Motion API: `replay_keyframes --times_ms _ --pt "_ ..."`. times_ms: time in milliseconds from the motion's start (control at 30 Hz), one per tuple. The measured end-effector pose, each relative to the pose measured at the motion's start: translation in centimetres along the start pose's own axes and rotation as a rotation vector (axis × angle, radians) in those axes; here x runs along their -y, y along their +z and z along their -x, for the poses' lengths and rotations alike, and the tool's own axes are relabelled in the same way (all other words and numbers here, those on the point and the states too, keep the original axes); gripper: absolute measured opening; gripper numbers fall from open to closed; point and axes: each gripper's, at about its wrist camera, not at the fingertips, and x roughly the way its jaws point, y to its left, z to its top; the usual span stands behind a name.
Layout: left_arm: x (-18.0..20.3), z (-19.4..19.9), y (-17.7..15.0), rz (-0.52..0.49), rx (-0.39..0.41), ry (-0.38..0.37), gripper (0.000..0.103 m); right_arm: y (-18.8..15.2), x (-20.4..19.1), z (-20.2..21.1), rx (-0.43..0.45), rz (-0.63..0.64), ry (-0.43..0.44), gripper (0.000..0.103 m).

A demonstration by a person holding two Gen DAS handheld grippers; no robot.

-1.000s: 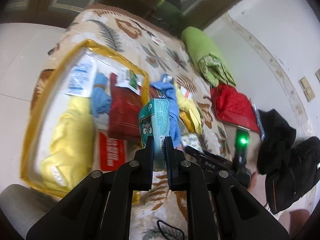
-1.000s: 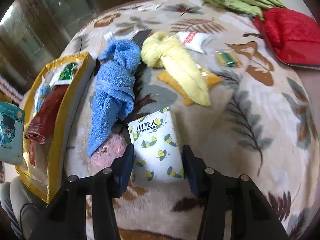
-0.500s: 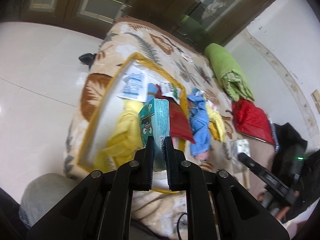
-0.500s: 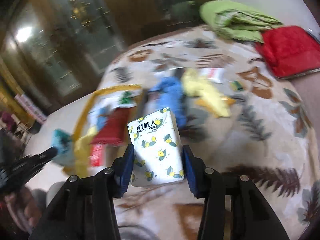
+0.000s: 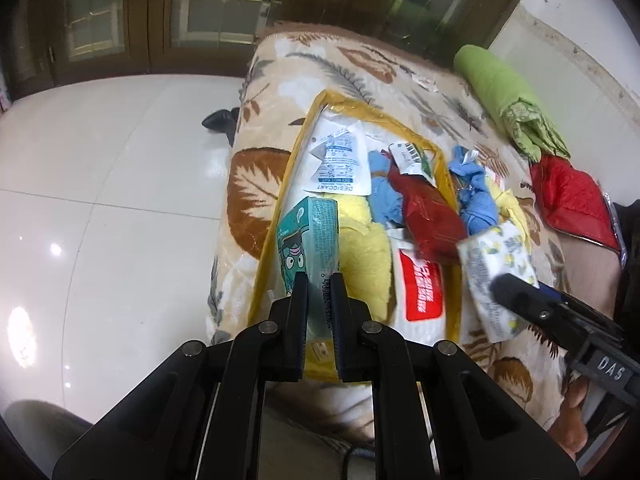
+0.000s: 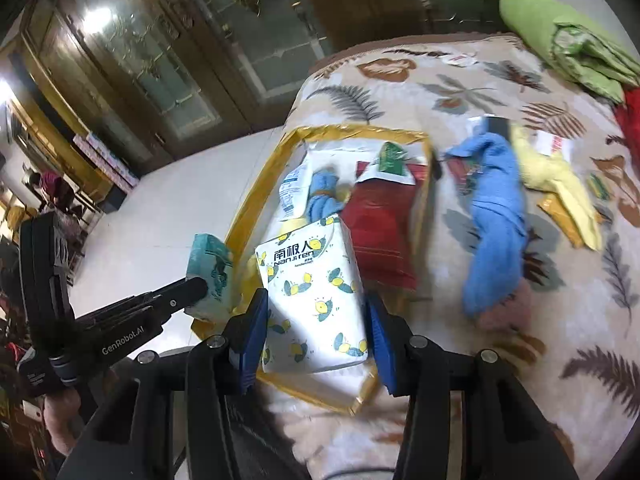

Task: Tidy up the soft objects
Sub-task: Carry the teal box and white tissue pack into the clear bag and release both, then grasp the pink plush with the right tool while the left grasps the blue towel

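My left gripper is shut on a teal tissue pack and holds it above the near left side of the yellow-rimmed storage bag. My right gripper is shut on a white tissue pack with lemon print, held above the bag's near end; the white pack also shows in the left wrist view. The left gripper with its teal pack shows in the right wrist view. Inside the bag lie a yellow towel, a blue cloth, a red pouch and a red-and-white pack.
On the leaf-print blanket beside the bag lie a blue towel and a yellow towel. A green bedding roll and a red cushion lie further off. White tiled floor is left of the bed.
Both grippers lifted off the blanket with their packs and came together over the near end of the yellow-rimmed bag. The right gripper carried the white pack left from beside the blue towel.
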Motion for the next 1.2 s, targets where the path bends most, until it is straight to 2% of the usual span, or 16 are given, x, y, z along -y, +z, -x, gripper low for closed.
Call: replay_keyframes --times_ms 167,333,500,600,767,833,867,900,1067,1200 --pt "0.4 -2.2 0.7 -0.066 -0.057 0.047 0.010 1.3 -1.2 -2.3 -0.016 0.001 0.004 0.047" --pt "0.1 -3.5 0.2 -0.068 -0.080 0.024 0.010 2.4 -1.6 -4.5 -0.030 0.014 -0.034 0.047" --pt "-0.4 -3.8 0.0 -0.033 -0.070 -0.068 0.010 2.8 -2.1 -5.7 -0.027 0.017 -0.070 0.048" --pt "-0.8 -3.9 0.4 -0.011 -0.089 -0.116 0.015 3.0 -2.1 -6.0 -0.014 0.009 -0.073 0.050" --pt "-2.1 -3.1 0.9 0.069 -0.056 -0.183 0.015 3.1 -1.5 -5.6 0.000 -0.029 -0.036 0.055" --pt "-2.1 -2.6 0.9 0.074 -0.028 -0.207 0.026 3.1 -1.1 -5.0 0.015 -0.053 -0.011 0.060" --pt "-2.0 -2.4 0.9 0.073 -0.017 -0.202 0.044 3.1 -0.9 -4.5 0.026 -0.065 -0.002 0.060" --pt "-1.9 -1.9 0.9 0.075 0.013 -0.190 0.056 3.0 -0.5 -3.7 0.036 -0.078 0.004 0.060" --pt "-1.4 0.6 0.6 0.064 0.139 -0.210 0.056 1.8 1.5 0.7 0.092 -0.095 0.046 0.060" --pt "0.0 2.0 -0.2 0.077 0.170 -0.246 0.056 0.0 4.5 3.5 0.113 -0.104 0.030 0.062"
